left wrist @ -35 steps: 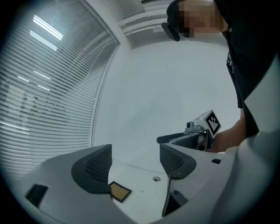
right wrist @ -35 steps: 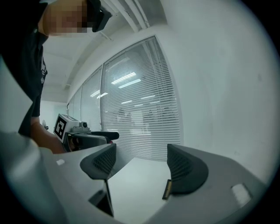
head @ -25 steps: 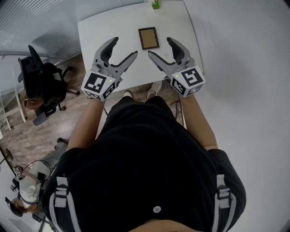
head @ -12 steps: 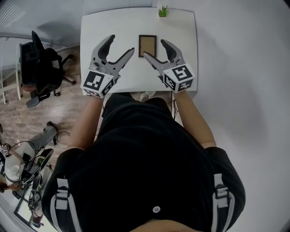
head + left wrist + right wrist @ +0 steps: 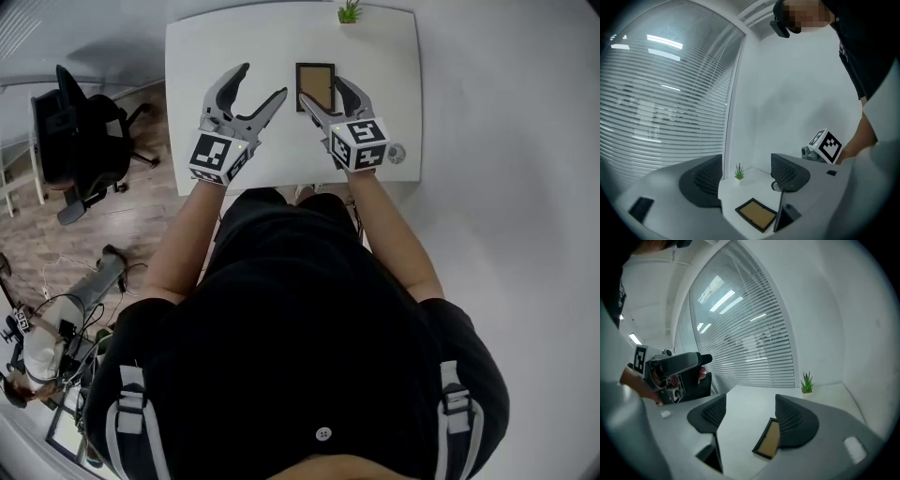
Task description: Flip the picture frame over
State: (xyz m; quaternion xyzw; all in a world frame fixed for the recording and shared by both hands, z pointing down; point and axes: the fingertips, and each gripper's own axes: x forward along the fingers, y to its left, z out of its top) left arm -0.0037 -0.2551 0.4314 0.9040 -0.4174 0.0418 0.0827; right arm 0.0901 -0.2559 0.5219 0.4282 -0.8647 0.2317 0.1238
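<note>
The picture frame [image 5: 315, 86] lies flat on the white table [image 5: 202, 47], close to the tabletop's middle, with its brown panel facing up inside a dark border. A small green plant [image 5: 349, 12] stands at the table's far edge, at about 1 o'clock from the frame and well apart from it. The left gripper [image 5: 262, 81] hangs over the table at 9 o'clock from the frame, just beside it. Its jaws are spread wide and hold nothing; in its own view the frame shows low between them, nearer the right-hand jaw, lying on the table beyond. The right gripper [image 5: 322, 89] comes in from 5 o'clock, also released, its jaws wide apart. In the head view one finger points at the frame's near-left corner and the other runs along the frame's right side. In the right gripper view the frame sits in the gap, with its right part hidden behind the right-hand jaw; whether that jaw touches the frame cannot be told. A small round disc [image 5: 397, 153] is on the table at 4 o'clock from the frame, near the right edge. A black office chair [image 5: 70, 141] stands on the wooden floor at 9 o'clock from the table. Window blinds [image 5: 661, 108] fill the background of both gripper views.
</note>
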